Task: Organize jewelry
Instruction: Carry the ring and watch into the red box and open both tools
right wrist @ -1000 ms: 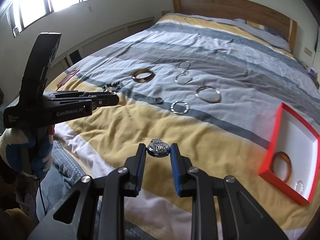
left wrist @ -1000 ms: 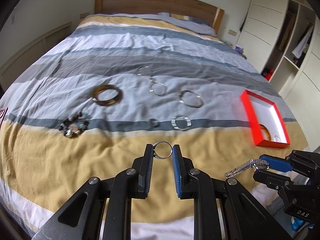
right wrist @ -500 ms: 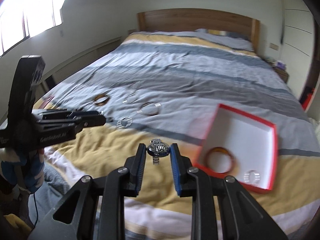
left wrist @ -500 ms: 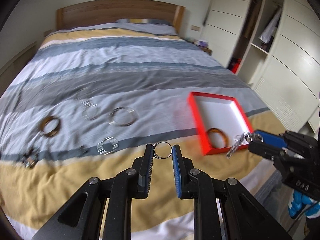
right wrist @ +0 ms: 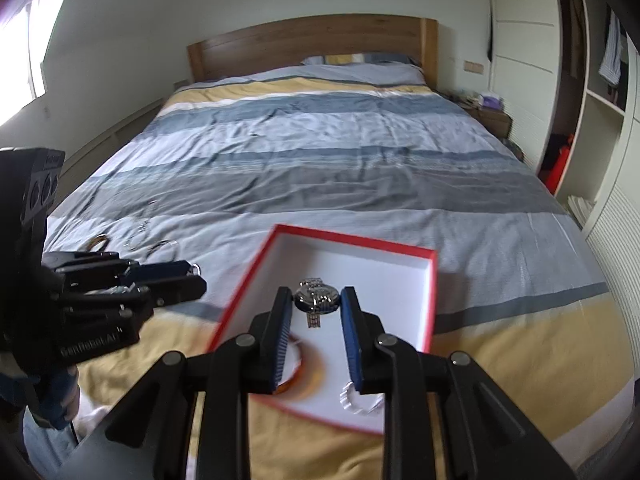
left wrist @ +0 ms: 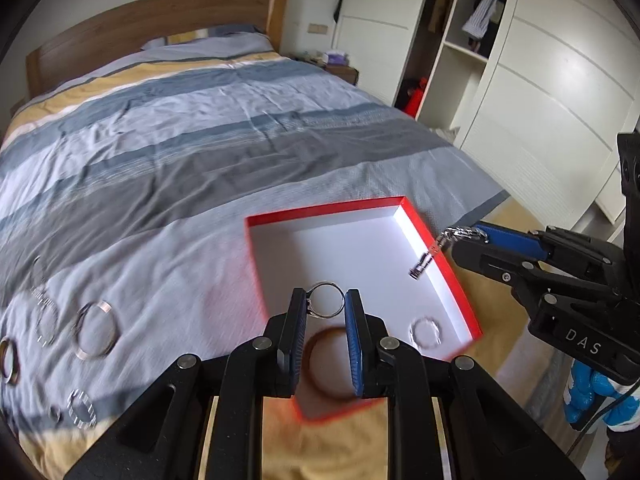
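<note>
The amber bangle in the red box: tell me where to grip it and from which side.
Grip the amber bangle across its thin rim, one finger inside the loop and one outside, coming from above. It lies flat on the floor of the red box, whose low walls block a sideways approach. Take the arc away from the silver bracelet. Both tools are already full.

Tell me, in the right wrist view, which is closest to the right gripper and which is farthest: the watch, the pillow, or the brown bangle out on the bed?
1. Watch: clamped in the right gripper, over the red box.
2. Brown bangle: out left on the bed.
3. Pillow: far end, by the headboard.
</note>
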`<state>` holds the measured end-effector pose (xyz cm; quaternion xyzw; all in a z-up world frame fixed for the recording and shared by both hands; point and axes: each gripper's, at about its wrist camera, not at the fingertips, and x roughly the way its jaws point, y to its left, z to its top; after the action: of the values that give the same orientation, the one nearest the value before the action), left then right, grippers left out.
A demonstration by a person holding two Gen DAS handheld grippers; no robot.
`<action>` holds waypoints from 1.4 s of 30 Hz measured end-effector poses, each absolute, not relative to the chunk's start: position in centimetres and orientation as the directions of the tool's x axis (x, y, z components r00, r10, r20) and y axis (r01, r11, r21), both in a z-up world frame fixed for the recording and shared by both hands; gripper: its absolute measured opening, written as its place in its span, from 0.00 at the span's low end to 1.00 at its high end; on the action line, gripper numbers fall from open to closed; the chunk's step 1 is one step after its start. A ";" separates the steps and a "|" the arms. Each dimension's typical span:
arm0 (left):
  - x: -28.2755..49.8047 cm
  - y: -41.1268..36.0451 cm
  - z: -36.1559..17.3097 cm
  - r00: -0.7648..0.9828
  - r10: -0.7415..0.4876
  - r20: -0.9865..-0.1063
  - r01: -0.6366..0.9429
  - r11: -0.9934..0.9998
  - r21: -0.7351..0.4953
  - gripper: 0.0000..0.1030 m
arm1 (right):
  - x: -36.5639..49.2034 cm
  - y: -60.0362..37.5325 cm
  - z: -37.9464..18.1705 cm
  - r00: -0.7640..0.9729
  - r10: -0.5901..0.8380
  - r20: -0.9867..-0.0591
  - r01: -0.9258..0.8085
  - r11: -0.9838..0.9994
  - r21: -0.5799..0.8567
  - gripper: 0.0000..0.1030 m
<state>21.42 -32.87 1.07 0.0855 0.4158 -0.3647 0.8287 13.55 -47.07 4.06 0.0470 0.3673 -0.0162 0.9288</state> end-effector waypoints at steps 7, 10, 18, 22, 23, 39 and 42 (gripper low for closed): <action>26.0 -37.5 -2.4 0.373 -0.485 -0.791 0.657 0.740 -0.144 0.18 | 18.6 -51.0 0.7 0.706 0.002 -0.708 0.094 0.991 0.097 0.22; 27.7 -38.6 -3.5 0.371 -0.471 -0.800 0.644 0.751 -0.144 0.18 | 20.2 -52.2 -0.5 0.704 0.007 -0.711 0.108 0.987 0.117 0.22; 29.1 -39.9 -7.3 0.331 -0.436 -0.837 0.636 0.758 -0.143 0.18 | 21.0 -52.7 -5.3 0.636 0.025 -0.771 0.112 0.986 0.124 0.22; 29.1 -40.1 -8.2 0.330 -0.426 -0.842 0.641 0.756 -0.131 0.18 | 20.9 -52.8 -6.4 0.616 0.025 -0.787 0.118 0.985 0.123 0.23; 29.2 -40.1 -8.3 0.327 -0.425 -0.844 0.639 0.758 -0.133 0.18 | 21.0 -52.8 -6.5 0.613 0.025 -0.790 0.116 0.986 0.121 0.23; 29.4 -40.5 -8.9 0.341 -0.376 -0.862 0.648 0.758 -0.074 0.24 | 21.0 -53.1 -6.4 0.599 0.023 -0.800 0.121 0.985 0.120 0.24; 29.1 -40.4 -8.5 0.344 -0.379 -0.859 0.651 0.756 -0.073 0.36 | 20.5 -53.5 -6.1 0.600 0.015 -0.800 0.136 0.983 0.121 0.24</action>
<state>29.06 -40.43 -8.53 0.1427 0.4757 -0.3189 0.8073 20.53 -53.50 -6.13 0.0847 0.4459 -0.0341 0.8904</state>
